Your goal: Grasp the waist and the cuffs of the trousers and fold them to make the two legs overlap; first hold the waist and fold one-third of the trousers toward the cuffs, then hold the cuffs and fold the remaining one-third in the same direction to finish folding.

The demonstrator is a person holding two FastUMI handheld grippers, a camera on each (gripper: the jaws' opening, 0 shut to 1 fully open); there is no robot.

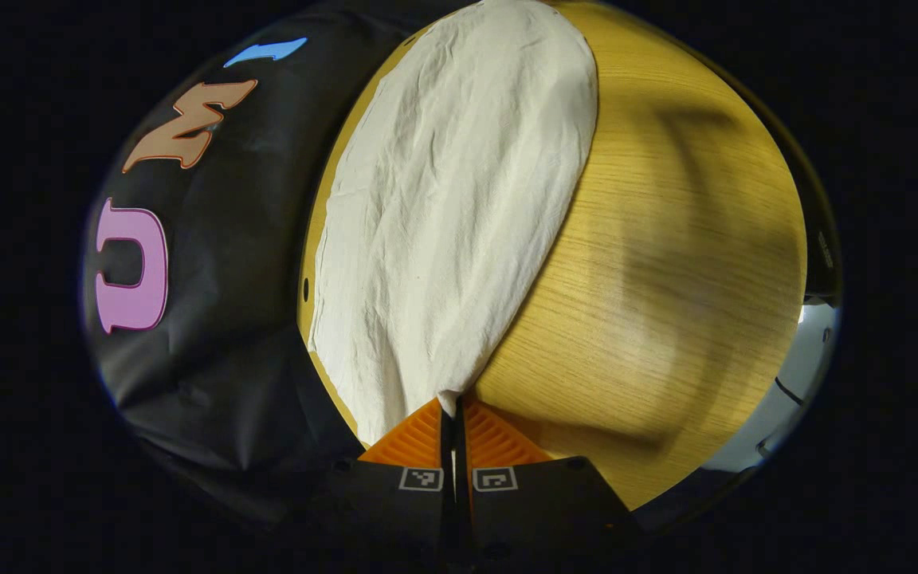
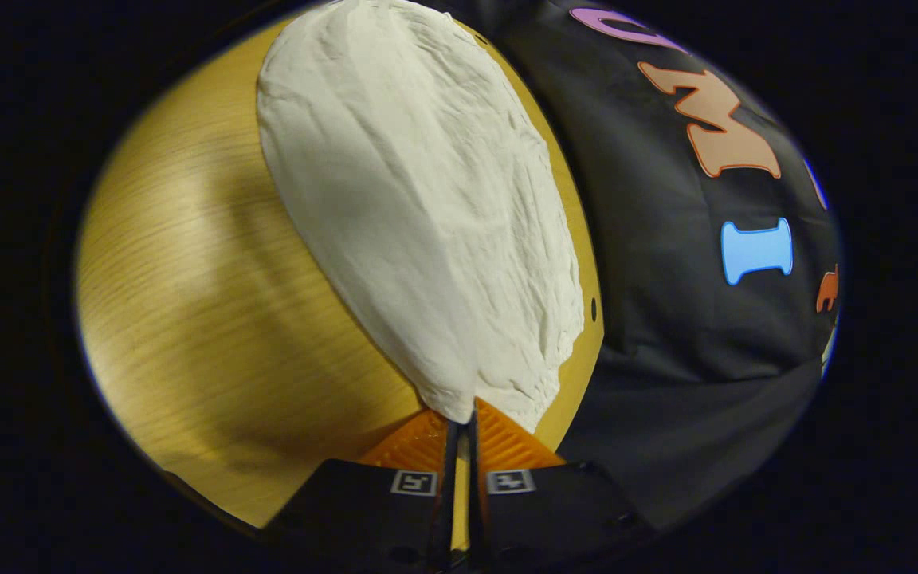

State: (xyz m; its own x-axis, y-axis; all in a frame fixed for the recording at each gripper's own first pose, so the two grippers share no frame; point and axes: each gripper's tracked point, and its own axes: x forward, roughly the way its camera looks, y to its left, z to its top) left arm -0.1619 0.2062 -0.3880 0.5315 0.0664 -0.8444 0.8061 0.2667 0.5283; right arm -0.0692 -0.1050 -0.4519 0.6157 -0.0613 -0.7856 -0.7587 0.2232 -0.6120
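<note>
We've got the trousers [image 1: 451,207] flat on the tabletop [image 1: 666,279], by its far edge near the booth wall. Left hand-held gripper [image 1: 452,408] is pinched on one end of the cloth, right hand-held gripper [image 2: 465,416] on the other. Looks like legs already overlap, w/ both thirds still to fold. Can't tell waist from cuffs.

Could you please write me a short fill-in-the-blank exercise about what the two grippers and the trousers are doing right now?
1. The left gripper is shut on a corner of the ____.
2. The white trousers lie spread over a ____ table.
3. The right gripper has its fingers ____ on the cloth edge.
4. Beyond the table's edge hangs the booth's ____ cloth wall.

Missing words: trousers; wooden; shut; black
</note>
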